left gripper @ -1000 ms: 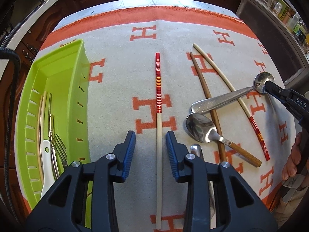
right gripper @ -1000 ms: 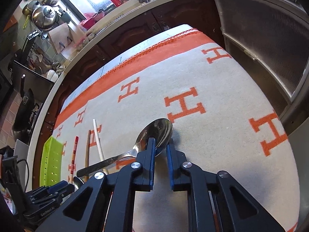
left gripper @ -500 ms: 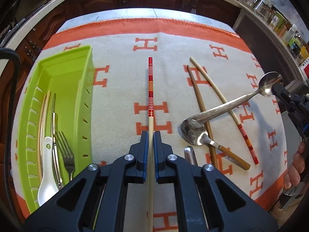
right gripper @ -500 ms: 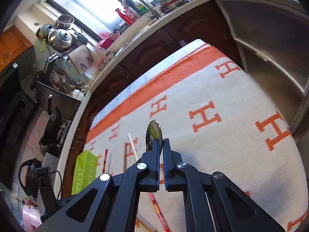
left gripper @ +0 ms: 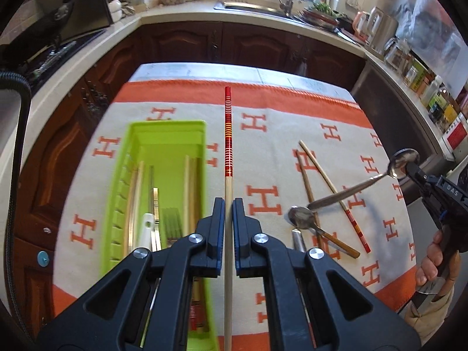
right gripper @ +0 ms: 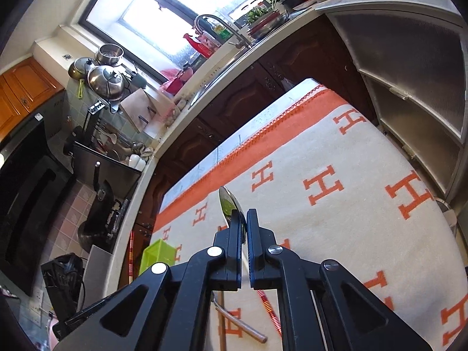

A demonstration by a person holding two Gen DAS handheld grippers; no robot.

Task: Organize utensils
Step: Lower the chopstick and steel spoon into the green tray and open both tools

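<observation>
left tongs point(left gripper: 229, 204) pinch a slim wooden red-banded chopstick point(left gripper: 228, 146); right tongs point(right gripper: 243, 219) clamp a shiny steel spoon point(right gripper: 229, 203).

Three spoons point(left gripper: 304, 218), one tray point(left gripper: 117, 193)

Right gripper point(right gripper: 243, 228) clamped on a steel spoon point(right gripper: 230, 204) by its bowl, raised above the orange-bordered H-patterned cloth point(right gripper: 351, 234); green tray point(right gripper: 156, 254) near the cloth's left edge.
</observation>
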